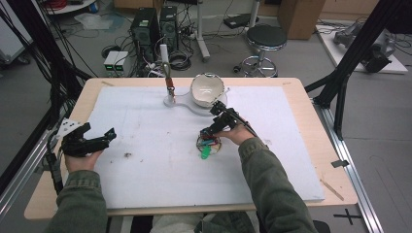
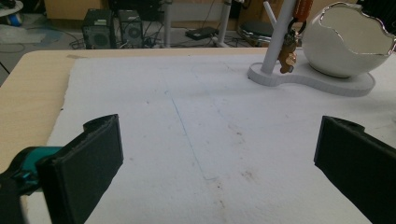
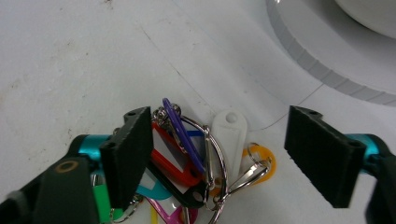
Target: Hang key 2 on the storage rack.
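A bunch of coloured key tags on metal rings point(image 1: 208, 144) lies on the white board just below the middle. In the right gripper view the bunch point(image 3: 187, 163) shows red, purple, white, orange and green tags. My right gripper point(image 1: 209, 133) points down over it. Its jaws point(image 3: 219, 128) stand on either side of the bunch: the left one is close against the red tag, while the right one is well apart, so the gripper is open. My left gripper point(image 1: 99, 130) rests at the board's left edge. It point(image 2: 215, 135) is open with only bare board between its jaws.
At the far middle of the white board point(image 1: 145, 170) stands a white stand: a flat base point(image 2: 327, 81), a post point(image 2: 280, 32) with a brown keychain point(image 2: 287, 51) hanging on it, and a cracked egg-shaped bowl point(image 1: 207, 90). The base's edge point(image 3: 303, 42) lies just beyond the bunch.
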Tool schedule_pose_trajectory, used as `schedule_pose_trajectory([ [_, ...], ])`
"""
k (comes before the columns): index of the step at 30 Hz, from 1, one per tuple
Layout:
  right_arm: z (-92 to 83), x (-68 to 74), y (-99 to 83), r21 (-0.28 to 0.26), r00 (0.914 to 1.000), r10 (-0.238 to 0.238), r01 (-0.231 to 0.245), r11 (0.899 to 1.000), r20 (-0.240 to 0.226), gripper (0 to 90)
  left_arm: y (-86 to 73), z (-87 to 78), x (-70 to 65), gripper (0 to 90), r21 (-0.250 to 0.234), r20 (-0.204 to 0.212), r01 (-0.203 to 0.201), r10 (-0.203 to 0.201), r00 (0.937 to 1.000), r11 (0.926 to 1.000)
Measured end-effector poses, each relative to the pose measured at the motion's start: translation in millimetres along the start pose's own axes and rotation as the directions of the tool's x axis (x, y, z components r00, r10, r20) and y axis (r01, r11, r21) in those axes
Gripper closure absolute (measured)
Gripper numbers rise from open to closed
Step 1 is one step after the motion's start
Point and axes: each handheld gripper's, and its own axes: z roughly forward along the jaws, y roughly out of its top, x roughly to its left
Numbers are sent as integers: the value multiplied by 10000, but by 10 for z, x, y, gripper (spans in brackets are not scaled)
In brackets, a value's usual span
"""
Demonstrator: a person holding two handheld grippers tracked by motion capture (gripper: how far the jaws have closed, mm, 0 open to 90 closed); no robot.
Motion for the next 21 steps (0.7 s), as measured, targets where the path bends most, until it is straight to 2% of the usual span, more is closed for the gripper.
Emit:
schedule_pose_trajectory([
  [2, 9, 8, 2, -1, 10000, -48, 48, 10000, 0, 288, 0, 2, -2, 17, 8, 25, -3, 3, 10000, 10000],
  [6, 58, 41, 10, 123, 9995, -275, 276, 9995, -120, 402, -1, 2, -2, 17, 11, 13, -7, 7, 10000, 10000],
  [8, 91, 75, 14, 214, 9990, -433, 436, 9988, -138, 489, -1, 2, -2, 17, 11, 16, -12, 12, 10000, 10000],
  [12, 105, 129, 15, 331, 9975, -661, 669, 9972, -248, 781, -3, 6, -1, 17, 19, 11, -4, 4, 10000, 10000],
  [14, 96, 145, 7, 478, 9965, -806, 816, 9955, -225, 848, -3, 6, -1, 17, 33, 16, -23, 23, 10000, 10000],
  [16, 83, 147, 1, 528, 9976, -685, 686, 9962, -43, 851, -3, 6, -1, 17, 27, 25, -23, 23, 10000, 10000],
  [21, -6, 90, -13, 329, 9994, -176, 186, 9993, -304, 854, -2, 5, -3, 17, 13, 10, -16, 16, 10000, 10000],
])
